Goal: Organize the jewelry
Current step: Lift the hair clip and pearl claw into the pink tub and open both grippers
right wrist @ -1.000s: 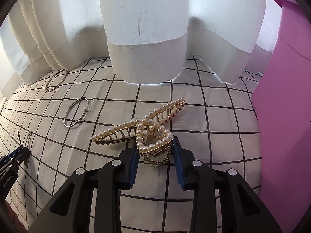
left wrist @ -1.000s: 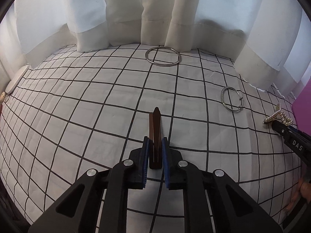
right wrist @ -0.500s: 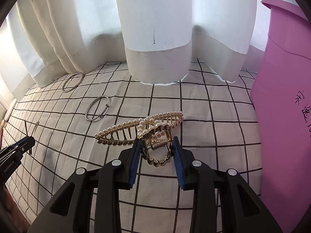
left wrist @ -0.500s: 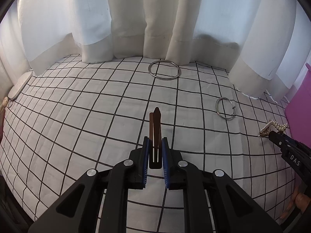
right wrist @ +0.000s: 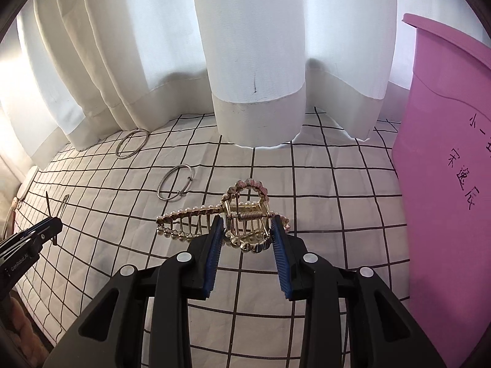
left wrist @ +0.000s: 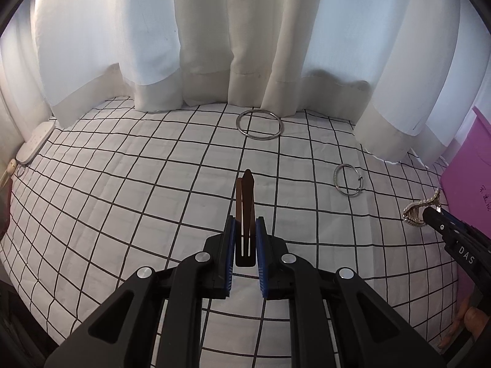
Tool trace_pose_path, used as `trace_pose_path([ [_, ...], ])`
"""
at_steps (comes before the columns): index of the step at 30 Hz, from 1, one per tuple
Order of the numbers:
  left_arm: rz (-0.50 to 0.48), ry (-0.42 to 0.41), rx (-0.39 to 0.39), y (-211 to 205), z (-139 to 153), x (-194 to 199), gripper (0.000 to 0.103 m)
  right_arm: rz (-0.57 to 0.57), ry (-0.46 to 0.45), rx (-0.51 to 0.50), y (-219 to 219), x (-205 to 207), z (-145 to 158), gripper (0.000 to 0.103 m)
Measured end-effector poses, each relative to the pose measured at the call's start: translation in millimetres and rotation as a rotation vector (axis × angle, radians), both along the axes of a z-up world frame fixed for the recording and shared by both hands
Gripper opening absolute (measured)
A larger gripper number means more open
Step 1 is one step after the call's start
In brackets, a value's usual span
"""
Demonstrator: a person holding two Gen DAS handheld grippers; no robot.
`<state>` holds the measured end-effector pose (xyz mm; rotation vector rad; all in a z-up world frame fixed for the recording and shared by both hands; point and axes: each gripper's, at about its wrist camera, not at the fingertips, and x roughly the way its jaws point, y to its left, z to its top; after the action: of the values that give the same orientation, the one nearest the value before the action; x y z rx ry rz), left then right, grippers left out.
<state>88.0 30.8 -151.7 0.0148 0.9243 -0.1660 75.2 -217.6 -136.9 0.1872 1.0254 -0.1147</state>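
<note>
A home bedroom, likely: grid-checked bedding (left wrist: 129, 202), white curtains (right wrist: 254, 61) draped onto it (backlit by a window), pink bin (right wrist: 448, 184).

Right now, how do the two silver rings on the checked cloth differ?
The far ring is a plain closed hoop; the near ring has a sliding knot where its wire ends overlap. The far ring looks larger and lies by the curtain hem; the near ring lies in the open, closer to the pink bin. Both lie flat, untouched.
</note>
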Motion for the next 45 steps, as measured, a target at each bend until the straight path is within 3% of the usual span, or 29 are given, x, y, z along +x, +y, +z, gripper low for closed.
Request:
trace_pose_path([
  [11, -0.008, -0.015, -0.008, 3, 13, -4, 0.013, -0.001, -0.011, 0.004, 5, -3, 13, 0.031],
  [19, -0.027, -0.038, -0.013, 1, 29, -6, 0.013, 0.016, -0.049, -0.002, 13, -5, 39, 0.031],
  [35, -0.125, -0.181, -0.041, -28, 103, -15, 0.013, 0.019, -0.224, -0.006, 15, -16, 140, 0.031],
  [45, -0.303, -0.281, -0.104, -89, 161, -41, 0.013, -0.062, -0.349, -0.063, -23, -58, 208, 0.031],
])
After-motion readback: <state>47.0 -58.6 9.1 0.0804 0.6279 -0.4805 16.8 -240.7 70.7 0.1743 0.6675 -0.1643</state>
